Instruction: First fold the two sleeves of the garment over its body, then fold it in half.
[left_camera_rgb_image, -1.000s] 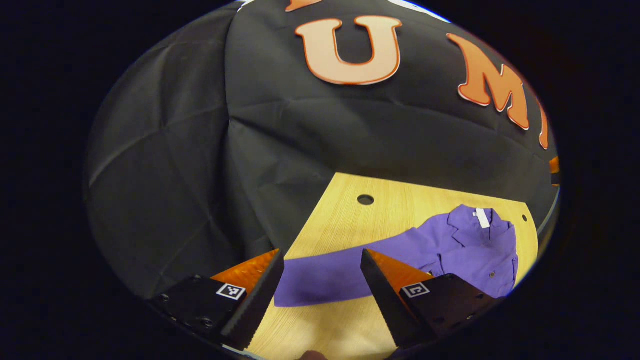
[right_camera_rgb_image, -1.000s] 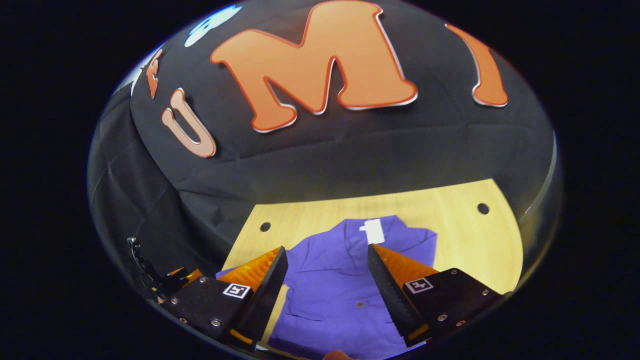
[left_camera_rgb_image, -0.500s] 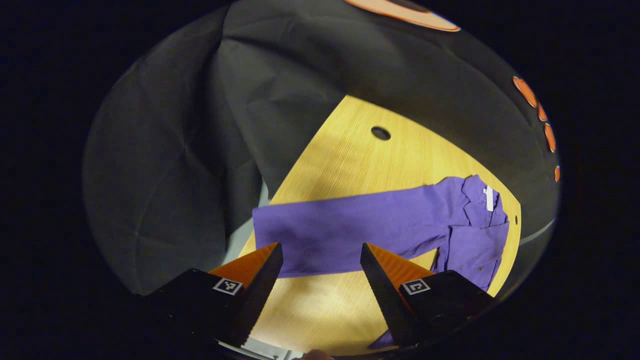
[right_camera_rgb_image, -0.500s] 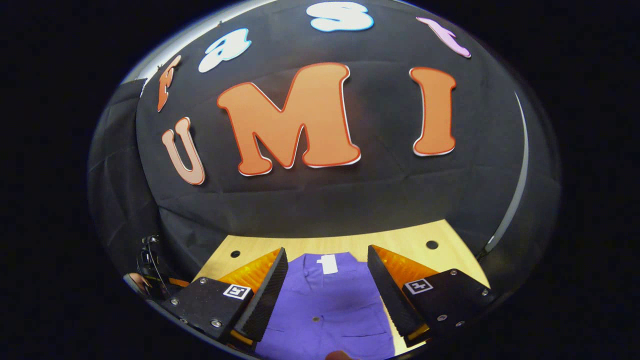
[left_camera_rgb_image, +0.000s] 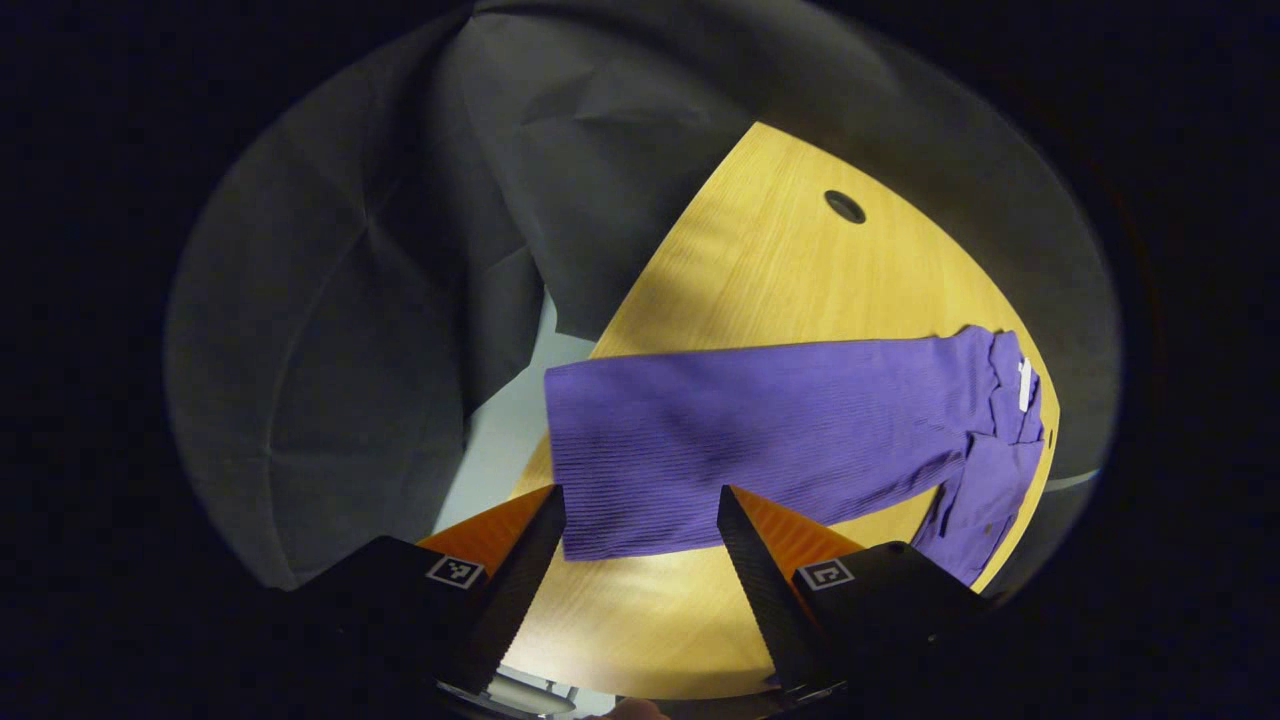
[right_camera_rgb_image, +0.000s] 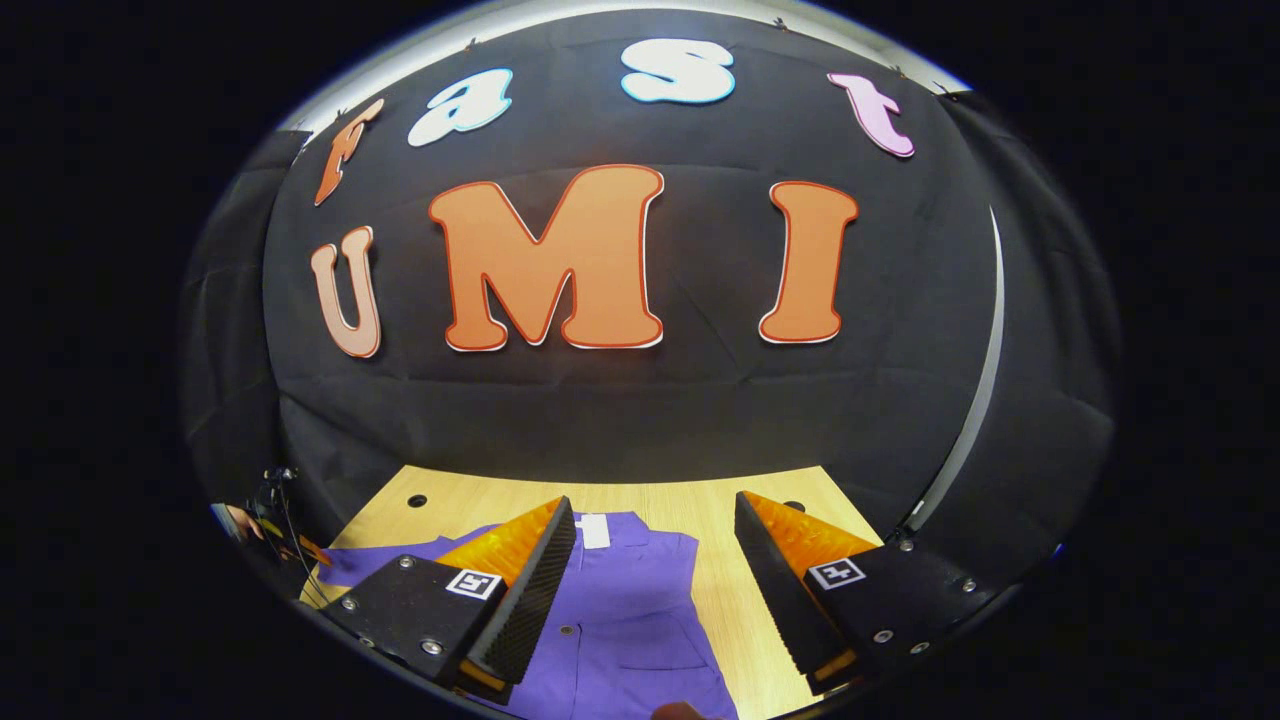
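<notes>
Your left claw (left_camera_rgb_image: 640, 540) hangs open above the purple ribbed garment's sleeve (left_camera_rgb_image: 740, 440), stretched along the light wooden table (left_camera_rgb_image: 760, 260) to its side edge. Your right claw (right_camera_rgb_image: 655, 545) gapes, empty, over the garment's buttoned body (right_camera_rgb_image: 640, 620).

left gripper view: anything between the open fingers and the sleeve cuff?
No. The left gripper is open, and the purple sleeve's cuff end shows directly through the gap. Bare wooden table sits below it.
</notes>
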